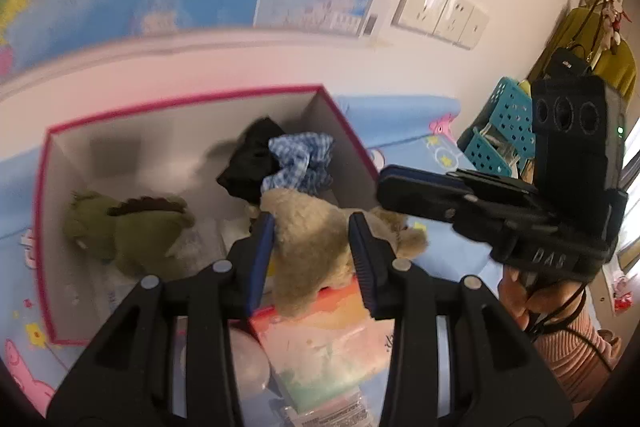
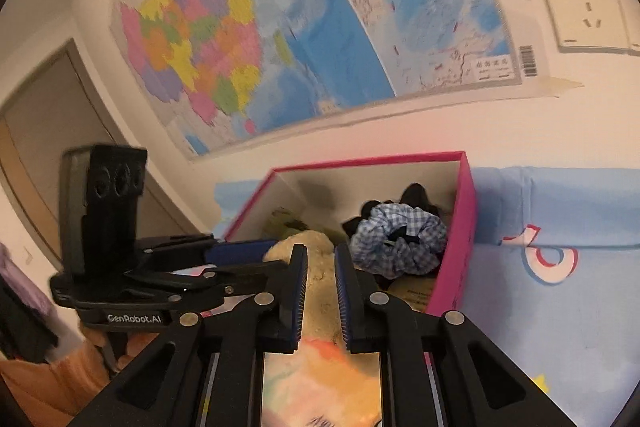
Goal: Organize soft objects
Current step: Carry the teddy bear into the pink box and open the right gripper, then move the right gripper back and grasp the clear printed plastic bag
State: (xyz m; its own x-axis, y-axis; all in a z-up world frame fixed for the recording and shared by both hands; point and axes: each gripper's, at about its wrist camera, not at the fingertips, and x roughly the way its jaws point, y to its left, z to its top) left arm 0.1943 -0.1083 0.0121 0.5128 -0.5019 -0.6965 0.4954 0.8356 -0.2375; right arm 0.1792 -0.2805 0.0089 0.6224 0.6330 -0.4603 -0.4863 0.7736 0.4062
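A pink-rimmed open box [image 1: 44,187] stands on the blue bedsheet; it also shows in the right wrist view [image 2: 464,211]. Inside lie a green plush [image 1: 124,227], a black cloth [image 1: 252,159] and a blue gingham scrunchie [image 1: 300,163], also seen in the right wrist view [image 2: 400,243]. A beige plush [image 1: 312,239] hangs over the box's near corner. My left gripper [image 1: 312,251] is shut on it. My right gripper [image 2: 320,291] is shut on the same beige plush [image 2: 316,267], and its body shows in the left wrist view [image 1: 500,211].
A pastel rainbow packet [image 1: 324,339] lies under the grippers. Teal perforated baskets [image 1: 500,131] stand at the right. A wall map [image 2: 280,27] and sockets [image 1: 440,7] are behind. A door [image 2: 60,147] is at left.
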